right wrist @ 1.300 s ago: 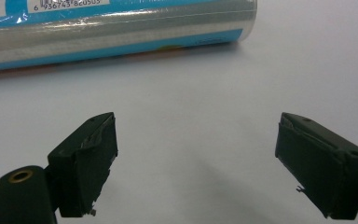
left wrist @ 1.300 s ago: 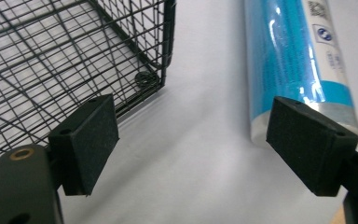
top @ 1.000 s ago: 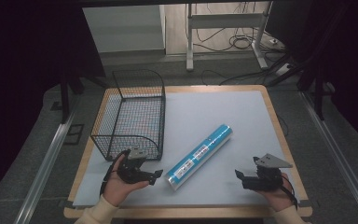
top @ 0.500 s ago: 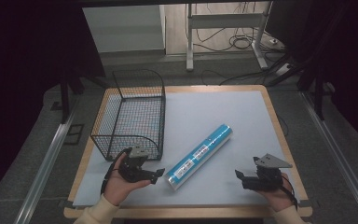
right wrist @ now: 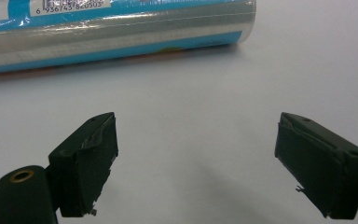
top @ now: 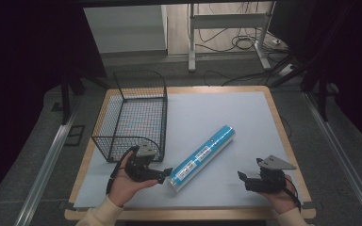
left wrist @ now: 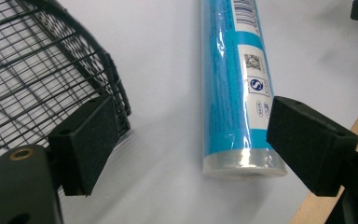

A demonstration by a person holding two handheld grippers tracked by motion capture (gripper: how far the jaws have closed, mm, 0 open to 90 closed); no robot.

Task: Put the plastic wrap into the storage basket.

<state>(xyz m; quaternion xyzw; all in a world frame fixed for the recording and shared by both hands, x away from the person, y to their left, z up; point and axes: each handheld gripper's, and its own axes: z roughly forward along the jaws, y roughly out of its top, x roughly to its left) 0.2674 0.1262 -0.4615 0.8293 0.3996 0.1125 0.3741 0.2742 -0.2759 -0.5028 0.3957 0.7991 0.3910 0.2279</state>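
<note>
Nothing's really moved since a second ago. The blue roll still lies slanted on the table, just right of the wire basket. My left gripper sits at its near end, jaws apart, not gripping. My right gripper waits well off, jaws apart on nothing.

Blue roll with white printed labels, clear glossy wrap at its end; black wire-mesh basket; pale grey mat; light wood table edge.

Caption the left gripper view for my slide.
Open left gripper nears blue roll's end, wire basket beside.
</note>
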